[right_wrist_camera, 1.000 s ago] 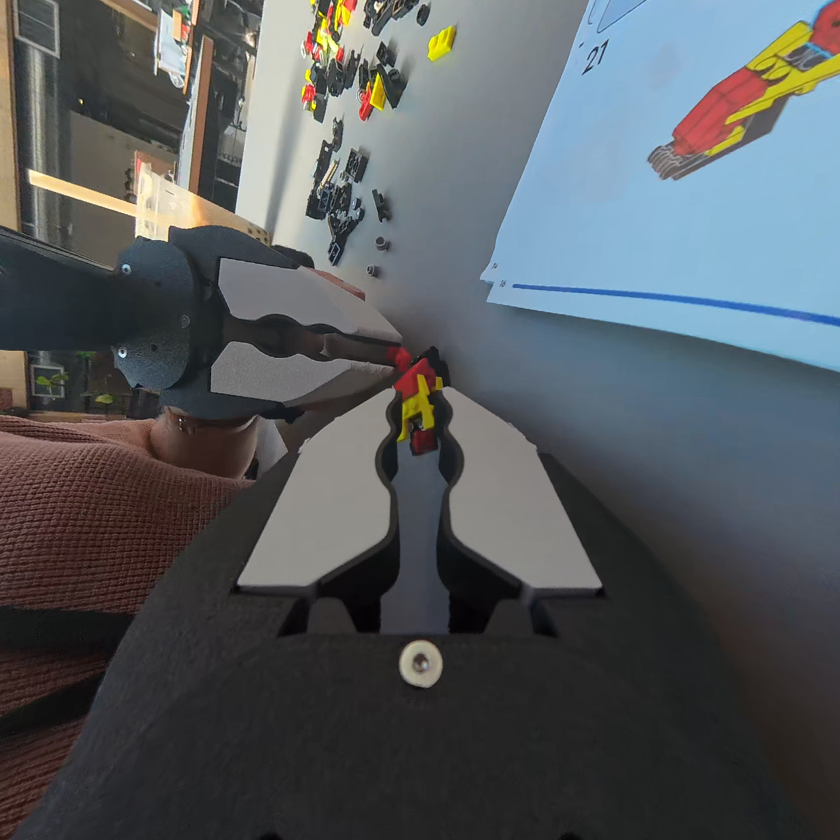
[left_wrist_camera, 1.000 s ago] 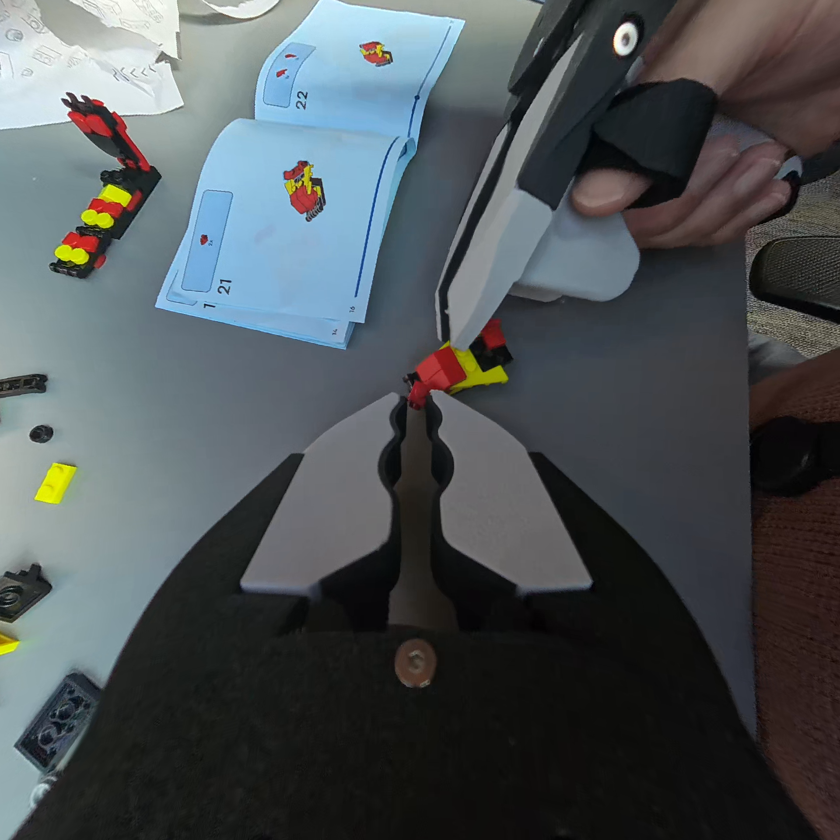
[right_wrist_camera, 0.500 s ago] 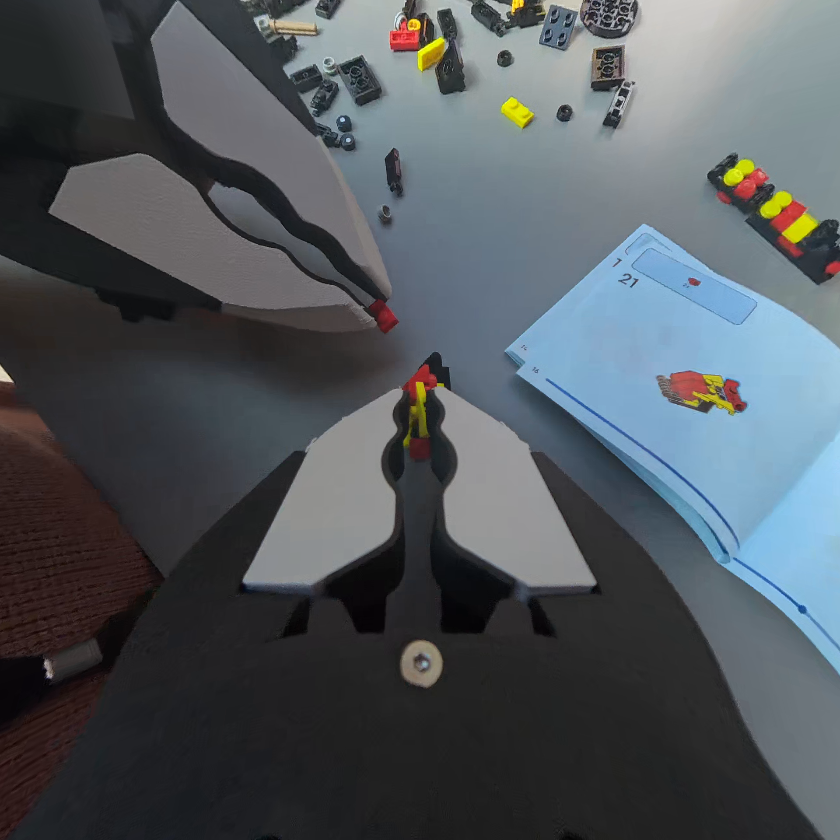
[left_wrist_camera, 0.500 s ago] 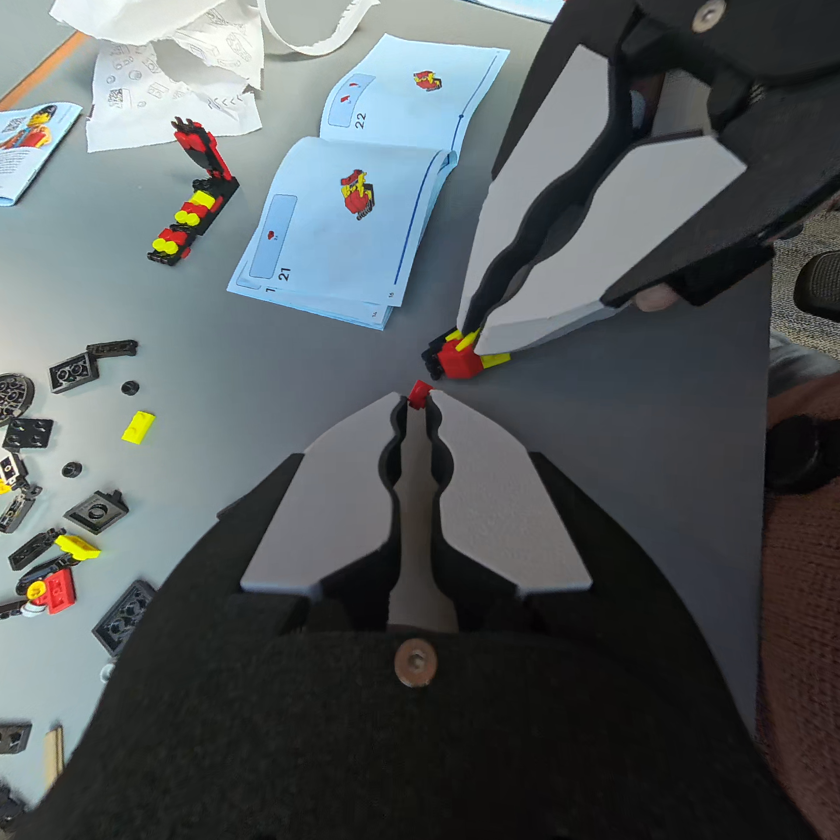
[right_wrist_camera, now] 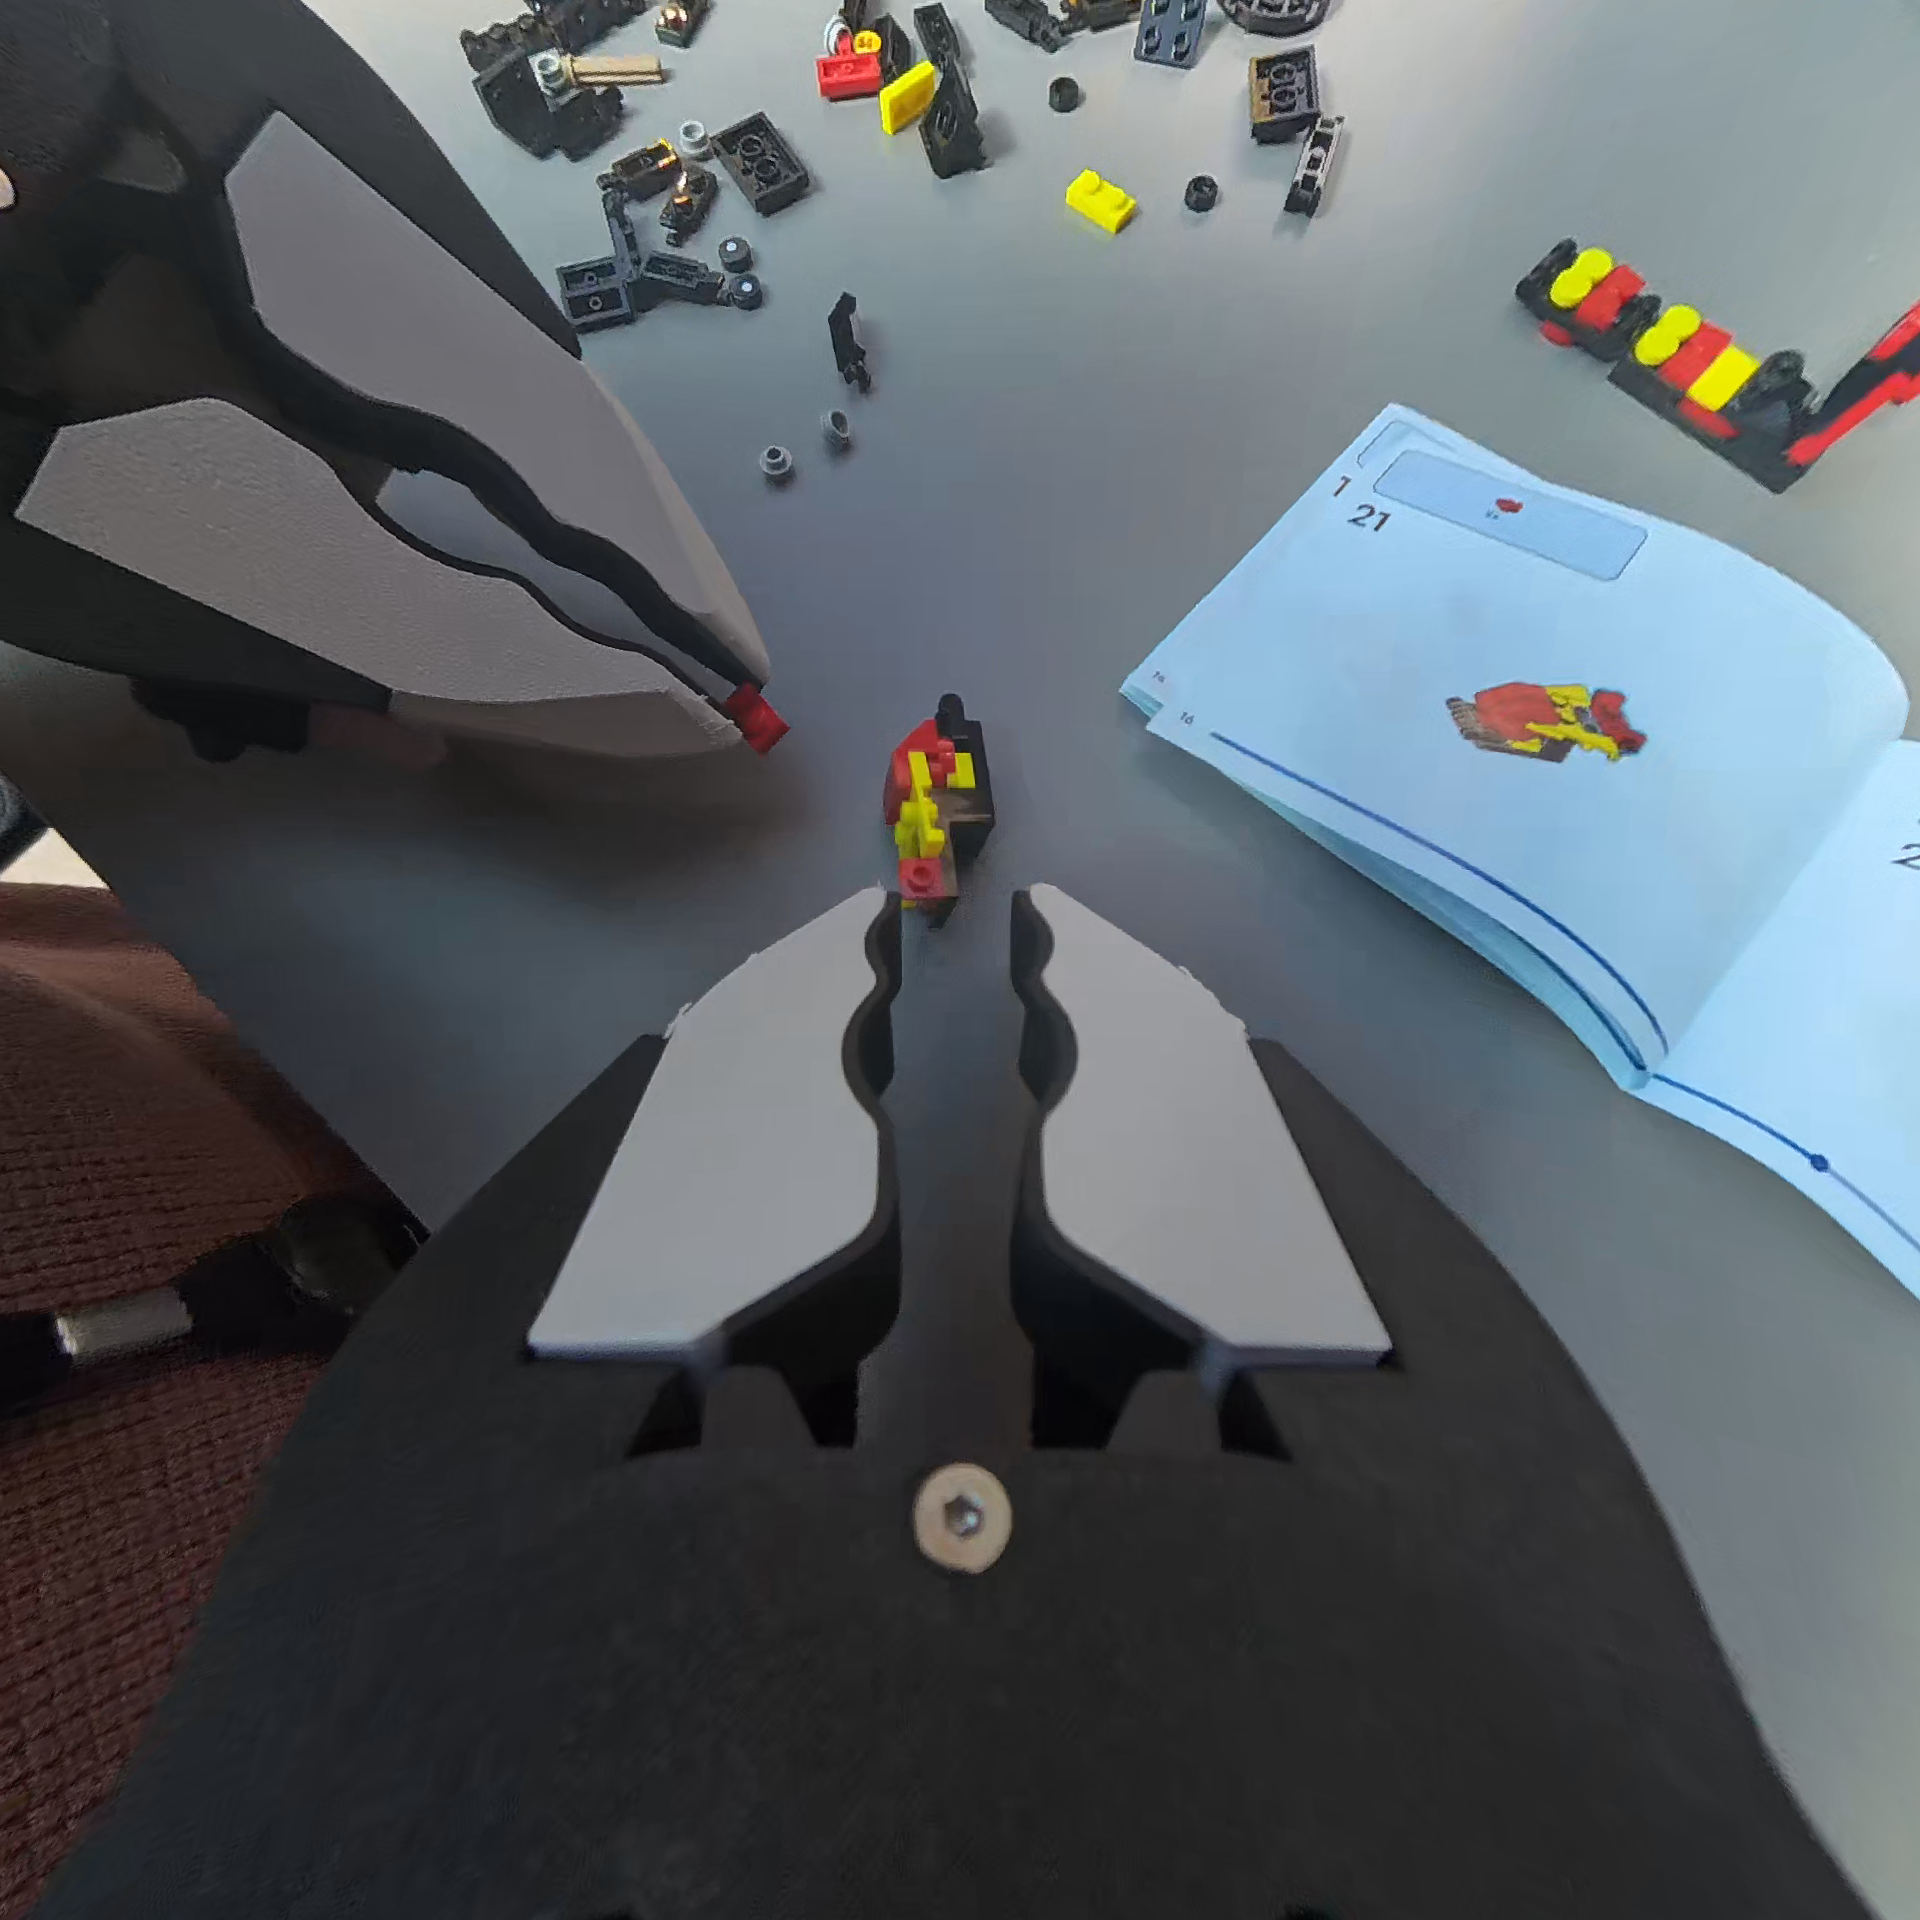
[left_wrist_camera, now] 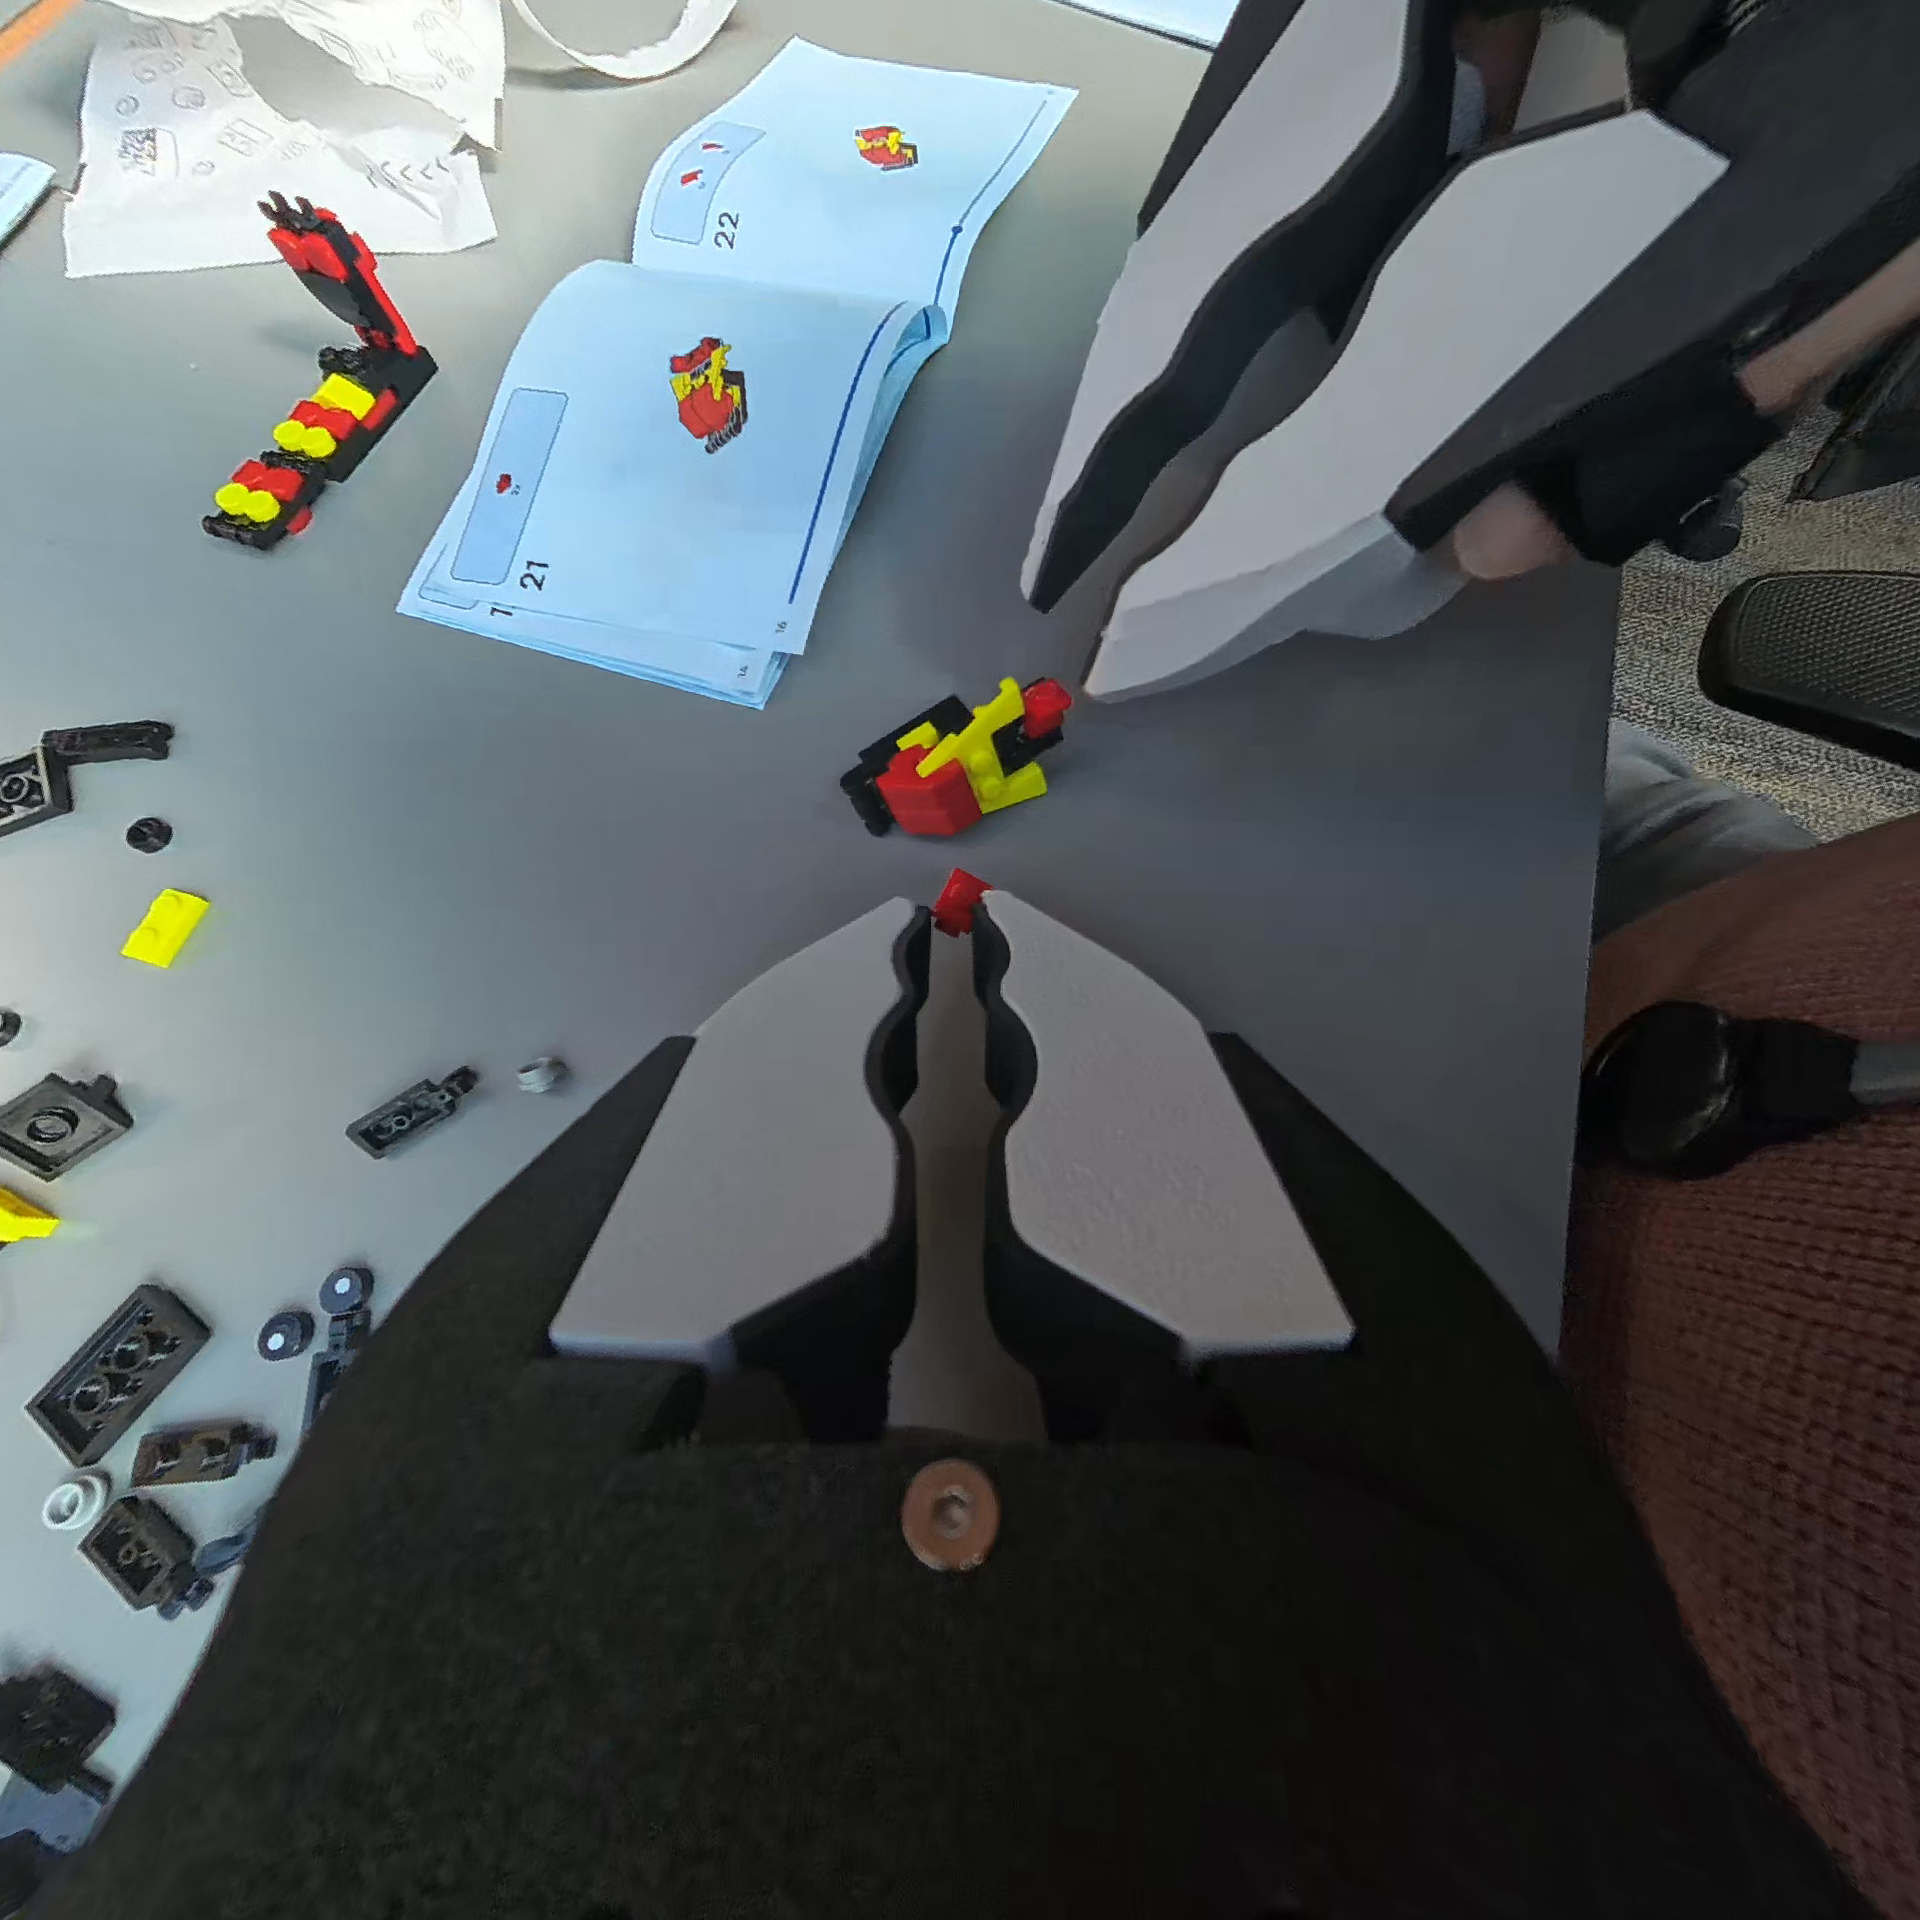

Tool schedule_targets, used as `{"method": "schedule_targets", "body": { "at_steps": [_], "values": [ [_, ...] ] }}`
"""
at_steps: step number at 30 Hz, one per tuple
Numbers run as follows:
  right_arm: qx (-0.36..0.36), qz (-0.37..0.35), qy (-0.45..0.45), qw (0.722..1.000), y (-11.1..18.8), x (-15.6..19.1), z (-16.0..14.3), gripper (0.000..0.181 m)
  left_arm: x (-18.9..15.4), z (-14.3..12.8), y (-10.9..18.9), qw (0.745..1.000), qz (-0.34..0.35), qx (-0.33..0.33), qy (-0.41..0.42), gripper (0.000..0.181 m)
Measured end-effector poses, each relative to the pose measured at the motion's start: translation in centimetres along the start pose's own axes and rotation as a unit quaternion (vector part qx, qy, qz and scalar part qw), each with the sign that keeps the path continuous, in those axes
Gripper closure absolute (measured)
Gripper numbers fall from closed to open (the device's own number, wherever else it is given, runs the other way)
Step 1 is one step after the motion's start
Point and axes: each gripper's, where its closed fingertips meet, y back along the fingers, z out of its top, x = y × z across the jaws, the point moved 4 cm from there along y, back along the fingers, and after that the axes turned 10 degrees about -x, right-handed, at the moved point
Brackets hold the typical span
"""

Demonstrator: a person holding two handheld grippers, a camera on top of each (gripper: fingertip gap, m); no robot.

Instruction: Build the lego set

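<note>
A small red, yellow and black lego assembly (left_wrist_camera: 956, 764) lies on the grey table (left_wrist_camera: 1299, 883), free of both grippers; it also shows in the right wrist view (right_wrist_camera: 935, 800). My left gripper (left_wrist_camera: 951, 914) is shut on a small red piece (left_wrist_camera: 958, 900) just short of the assembly; the piece also shows in the right wrist view (right_wrist_camera: 756, 719). My right gripper (right_wrist_camera: 951, 904) is open and empty, its tips just behind the assembly; it shows in the left wrist view (left_wrist_camera: 1070, 644) above the table.
An open blue instruction booklet (left_wrist_camera: 717, 416) lies beyond the assembly. A longer red, yellow and black build (left_wrist_camera: 312, 416) sits at the far left. Several loose black, yellow and grey pieces (left_wrist_camera: 114, 1091) lie scattered on the left. White crumpled paper (left_wrist_camera: 281, 114) lies at the back.
My right gripper opened and let the assembly go onto the table, then drew back. My left gripper stays shut on the red piece, now apart from the assembly.
</note>
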Motion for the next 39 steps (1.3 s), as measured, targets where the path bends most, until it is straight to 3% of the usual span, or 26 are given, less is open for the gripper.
{"method": "schedule_targets", "body": {
  "at_steps": [1,5,9,11,13,16,19,23,29,33,39],
  "values": [
    [0.0,0.014,-0.019,1.0,0.1,-0.3,-0.4,0.159,-0.1,0.1,-0.1,1.0,-0.002,0.001,0.001,0.174],
    [-0.004,0.046,0.012,0.999,-0.6,-0.1,-0.8,0.157,-0.4,0.4,-0.5,1.0,-0.004,0.0,0.006,0.174],
    [-0.008,0.068,0.029,0.997,-1.6,0.2,-0.5,0.171,-0.4,0.4,-0.5,1.0,0.003,0.003,0.007,0.174],
    [-0.008,0.076,0.001,0.997,-1.9,0.0,-0.3,0.171,-0.3,0.4,-0.5,1.0,0.007,-0.001,0.014,0.174],
    [-0.033,0.088,-0.084,0.992,-2.0,-0.5,0.1,0.171,-0.3,0.7,-0.5,0.999,0.01,-0.017,0.03,0.174],
    [-0.077,0.115,-0.247,0.959,-1.6,-1.4,0.7,0.171,-0.2,1.5,-0.5,0.996,0.006,-0.058,0.069,0.174],
    [-0.107,0.132,-0.351,0.921,-1.3,-1.6,0.6,0.171,0.1,2.5,-0.7,0.992,0.013,-0.091,0.086,0.174],
    [-0.202,0.146,-0.475,0.844,-0.4,-2.6,1.4,0.171,0.1,3.6,-1.2,0.988,0.034,-0.121,0.084,0.174],
    [-0.287,0.132,-0.484,0.816,0.4,-2.8,2.7,0.172,0.6,5.3,-2.0,0.986,0.075,-0.146,0.041,0.174],
    [-0.296,0.128,-0.499,0.804,0.1,-2.6,2.9,0.172,0.6,6.0,-2.4,0.983,0.085,-0.161,0.03,0.174],
    [-0.303,0.108,-0.494,0.807,0.0,-2.6,2.9,0.172,1.1,5.9,-2.5,0.983,0.11,-0.148,0.016,0.174]
  ]
}}
